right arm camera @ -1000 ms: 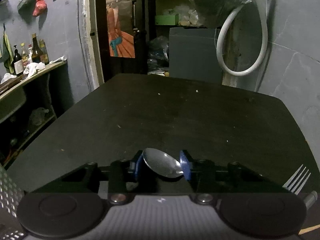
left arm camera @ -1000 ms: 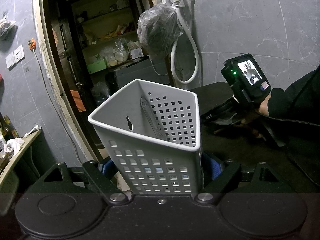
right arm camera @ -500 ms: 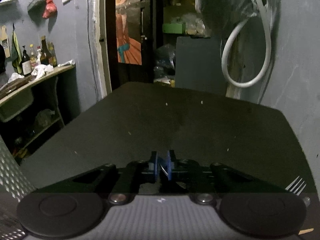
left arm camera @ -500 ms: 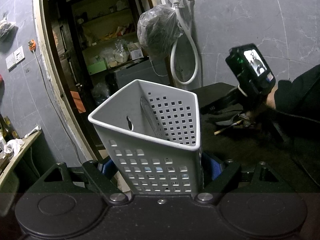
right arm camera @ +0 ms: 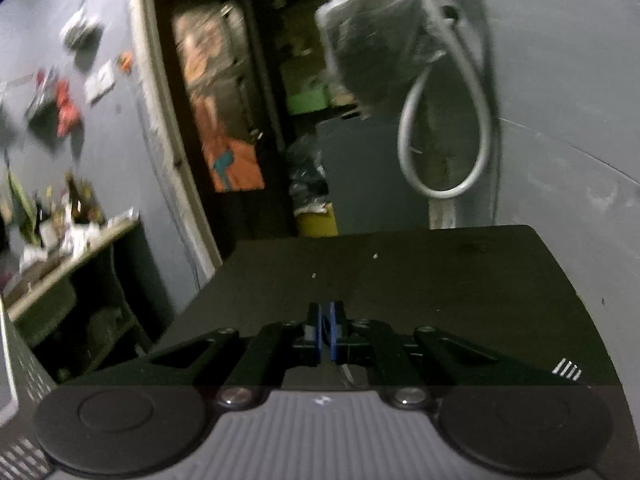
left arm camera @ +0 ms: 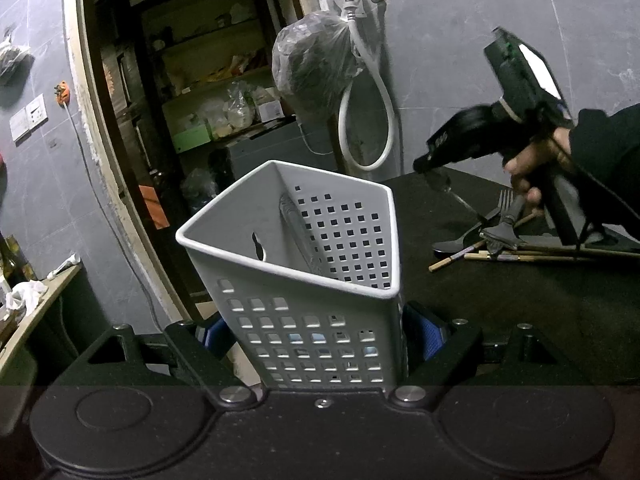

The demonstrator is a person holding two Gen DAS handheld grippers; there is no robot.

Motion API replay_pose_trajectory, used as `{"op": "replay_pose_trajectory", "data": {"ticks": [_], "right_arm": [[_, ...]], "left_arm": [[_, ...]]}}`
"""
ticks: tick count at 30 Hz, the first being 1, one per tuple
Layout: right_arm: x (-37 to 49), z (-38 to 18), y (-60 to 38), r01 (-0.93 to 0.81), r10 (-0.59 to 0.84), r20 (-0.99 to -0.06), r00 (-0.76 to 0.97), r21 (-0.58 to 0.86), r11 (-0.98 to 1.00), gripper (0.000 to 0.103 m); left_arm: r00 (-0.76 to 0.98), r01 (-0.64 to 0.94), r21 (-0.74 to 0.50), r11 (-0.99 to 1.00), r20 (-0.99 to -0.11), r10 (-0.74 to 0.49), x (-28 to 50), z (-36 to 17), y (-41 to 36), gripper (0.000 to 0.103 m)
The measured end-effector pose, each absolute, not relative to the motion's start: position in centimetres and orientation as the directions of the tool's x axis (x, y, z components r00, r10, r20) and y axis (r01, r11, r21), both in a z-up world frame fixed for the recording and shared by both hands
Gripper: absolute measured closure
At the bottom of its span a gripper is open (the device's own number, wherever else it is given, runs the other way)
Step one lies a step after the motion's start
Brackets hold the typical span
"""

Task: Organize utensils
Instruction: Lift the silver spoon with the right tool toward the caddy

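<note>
The spoon (left arm camera: 450, 192) you have just taken is thin, stiff metal and light, so the weight is no trouble; the smooth surface is. It hangs from the right gripper (left arm camera: 420, 166) above the black table (left arm camera: 500, 292), with its bowl up near the fingertips and its handle trailing down toward the pile. Your right jaws are squeezed together on it, and in the right wrist view the blue pads (right arm camera: 318, 330) show almost no gap. A pinch that close to the bowl probably lets the long handle swing or twist, so carry it steadily.

The white basket (left arm camera: 304, 280) is light, slightly springy plastic with a perforated wall. Your left gripper (left arm camera: 320, 336) is clamped on its lower part, one pad on each side, holding it tilted with the mouth facing the spoon. Something long already leans inside against its divider; it is too dim to name.

On the table under your right hand (left arm camera: 536, 160) lie a fork (left arm camera: 505, 200), a dark spoon (left arm camera: 460, 240) and several chopsticks (left arm camera: 456, 258), crossing each other. They are slim and slippery, so grip each mid-handle, I'd judge.
</note>
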State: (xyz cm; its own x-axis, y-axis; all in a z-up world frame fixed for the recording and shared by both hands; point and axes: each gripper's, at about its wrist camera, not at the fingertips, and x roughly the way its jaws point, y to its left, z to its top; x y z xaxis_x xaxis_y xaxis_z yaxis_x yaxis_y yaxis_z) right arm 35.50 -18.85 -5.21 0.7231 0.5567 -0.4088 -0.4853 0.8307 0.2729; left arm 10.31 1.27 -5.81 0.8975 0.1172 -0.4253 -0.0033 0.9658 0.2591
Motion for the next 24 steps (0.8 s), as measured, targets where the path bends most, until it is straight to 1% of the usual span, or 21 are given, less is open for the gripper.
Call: {"op": "replay_pose_trajectory", "data": {"ticks": [5,10,19,24], "right_arm": [[36.5,-4.7,-21.8,-0.409,0.557,-0.367,0.745,0.408,0.816,0.099],[37.2,-4.6,-23.9,-0.352,0.552,-0.341,0.761,0.498,0.793,0.099],[37.3,-4.6,-26.5,-0.292,0.547,-0.31,0.777,0.593,0.75,0.1],[36.9,-4.2,-27.4,-0.29,0.553,-0.291,0.781,0.616,0.733,0.1]], "left_arm": [[0.899,-0.003,0.26,0.966,-0.423,0.117,10.2,-5.9,1.3,0.016],[0.9,-0.002,0.263,0.965,-0.42,0.117,10.2,-5.9,1.3,0.016],[0.903,-0.002,0.272,0.962,-0.413,0.119,10.1,-6.0,1.1,0.016],[0.904,-0.003,0.271,0.963,-0.411,0.119,10.0,-6.1,1.1,0.016]]}}
